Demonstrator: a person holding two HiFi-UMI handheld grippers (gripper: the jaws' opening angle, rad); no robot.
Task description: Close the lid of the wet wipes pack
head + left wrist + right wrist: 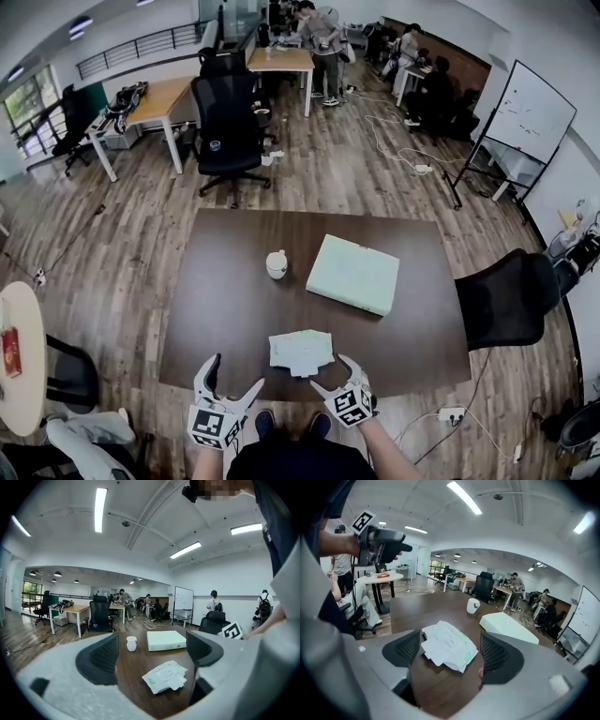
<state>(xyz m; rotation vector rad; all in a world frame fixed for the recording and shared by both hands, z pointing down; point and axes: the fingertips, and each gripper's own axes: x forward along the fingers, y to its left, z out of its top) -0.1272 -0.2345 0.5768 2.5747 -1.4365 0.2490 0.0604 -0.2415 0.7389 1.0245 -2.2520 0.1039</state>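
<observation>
At the near edge of the table (234, 309), the left gripper (236, 371) and right gripper (328, 371) are both held with jaws apart, and nothing is clamped by either. The wet wipes pack (300, 349) is laid flat on the table just ahead of and between them, closer to the right gripper, with its white lid (306, 368) turned out toward the near edge. Farther on, a white cup (277, 264) and a pale green box (353, 274) are seen side by side. A black office chair (228, 127) is stood beyond the table.
</observation>
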